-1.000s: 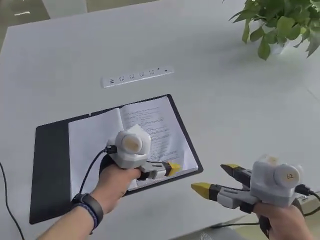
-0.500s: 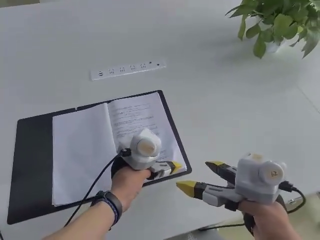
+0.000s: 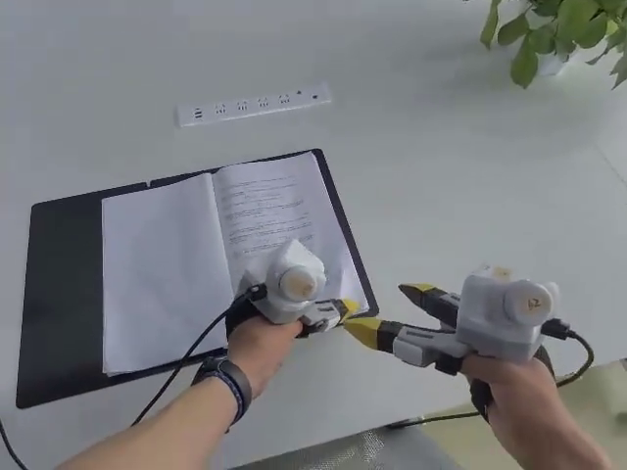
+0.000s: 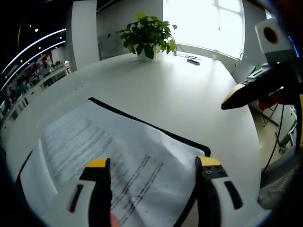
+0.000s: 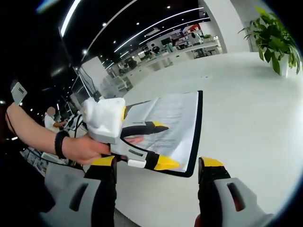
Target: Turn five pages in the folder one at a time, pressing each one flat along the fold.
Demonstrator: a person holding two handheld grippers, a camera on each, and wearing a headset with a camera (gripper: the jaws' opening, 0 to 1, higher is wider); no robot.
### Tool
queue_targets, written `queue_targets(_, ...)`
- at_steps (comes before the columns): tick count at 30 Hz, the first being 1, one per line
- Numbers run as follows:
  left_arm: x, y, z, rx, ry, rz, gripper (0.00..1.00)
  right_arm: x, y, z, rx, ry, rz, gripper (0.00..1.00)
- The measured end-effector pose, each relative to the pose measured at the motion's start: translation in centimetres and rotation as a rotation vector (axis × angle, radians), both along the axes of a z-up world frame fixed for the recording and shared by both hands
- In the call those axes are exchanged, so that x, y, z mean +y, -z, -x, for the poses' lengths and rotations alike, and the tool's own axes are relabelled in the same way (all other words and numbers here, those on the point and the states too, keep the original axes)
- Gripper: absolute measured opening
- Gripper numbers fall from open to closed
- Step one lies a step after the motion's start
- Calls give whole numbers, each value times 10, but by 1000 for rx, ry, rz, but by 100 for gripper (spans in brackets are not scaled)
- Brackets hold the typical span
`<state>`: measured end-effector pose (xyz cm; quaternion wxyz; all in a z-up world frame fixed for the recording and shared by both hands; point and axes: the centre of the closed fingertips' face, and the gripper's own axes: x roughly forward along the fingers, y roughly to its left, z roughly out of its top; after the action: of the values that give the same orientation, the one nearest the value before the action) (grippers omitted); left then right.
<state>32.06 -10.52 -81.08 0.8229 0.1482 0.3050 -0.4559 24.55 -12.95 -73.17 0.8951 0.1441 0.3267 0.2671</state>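
The black folder [image 3: 59,294] lies open on the white table, a blank page [image 3: 157,284] on its left and a printed page [image 3: 269,211] on its right. My left gripper [image 3: 335,315] hovers over the printed page's near right corner. In the left gripper view it [image 4: 152,163] is open, its jaws spanning that corner of the printed page [image 4: 90,142], with nothing held. My right gripper [image 3: 389,311] is open just right of the folder's near corner, its lower tip almost against the left gripper's tip. The right gripper view shows its jaws [image 5: 157,161] wide apart, facing the left gripper [image 5: 142,158] and the folder [image 5: 195,137].
A white power strip [image 3: 253,105] lies beyond the folder. A potted plant [image 3: 558,34] stands at the far right. Cables trail from both grippers toward the table's near edge [image 3: 323,446]. Bare table lies right of the folder.
My right gripper has moved left and forward until its tip nearly meets the left gripper at the folder's corner. The left gripper has crept toward the page's right edge. The head camera shifted.
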Motion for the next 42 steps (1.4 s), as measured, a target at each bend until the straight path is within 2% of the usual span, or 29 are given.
queue_targets(10, 2, -1, -3, -6, -5, 19, 66, 1, 9, -14, 0, 2, -18, 66)
queue_targets(15, 3, 0, -4, -14, -4, 18, 66, 2, 14, -25, -4, 18, -57, 61)
queue_targets(21, 3, -1, -4, -16, -4, 23, 66, 4, 30, -43, 16, 18, -86, 57)
queue_targets(32, 2, -1, -4, -14, -5, 20, 66, 1, 36, -69, 31, 65, -187, 45)
queue_targets(42, 2, -1, -5, -12, -9, 21, 66, 17, 39, -77, 63, 54, -236, 38)
